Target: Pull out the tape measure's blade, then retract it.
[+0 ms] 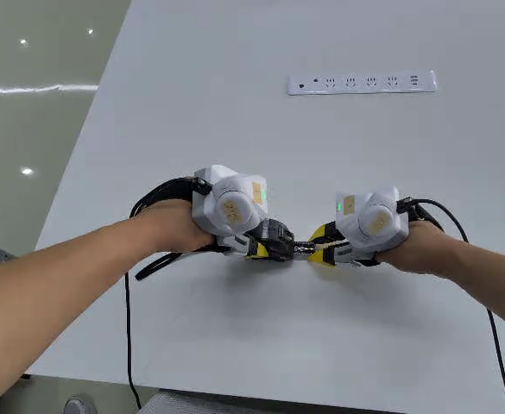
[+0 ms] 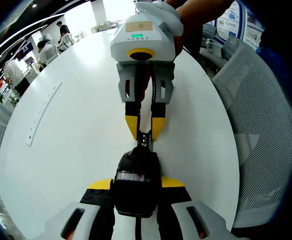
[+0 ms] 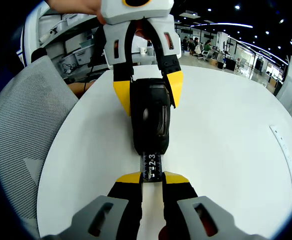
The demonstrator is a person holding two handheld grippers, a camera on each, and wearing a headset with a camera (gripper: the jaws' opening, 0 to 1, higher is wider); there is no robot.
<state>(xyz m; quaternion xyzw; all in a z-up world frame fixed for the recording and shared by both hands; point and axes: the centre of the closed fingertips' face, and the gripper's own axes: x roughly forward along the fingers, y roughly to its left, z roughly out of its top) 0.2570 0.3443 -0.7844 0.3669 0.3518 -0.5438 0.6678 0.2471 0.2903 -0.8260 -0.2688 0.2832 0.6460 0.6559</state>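
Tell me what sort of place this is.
Probably an open-plan office or lab workspace. The work is done at a large white table with a power strip lying on it. A mesh office chair stands beside it, and other people are in the room beyond.

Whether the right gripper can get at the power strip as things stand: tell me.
Probably, but not freely. Only bare table lies between the right gripper and the power strip, yet its jaws are shut on the tape measure's blade, which it would need to let go first.
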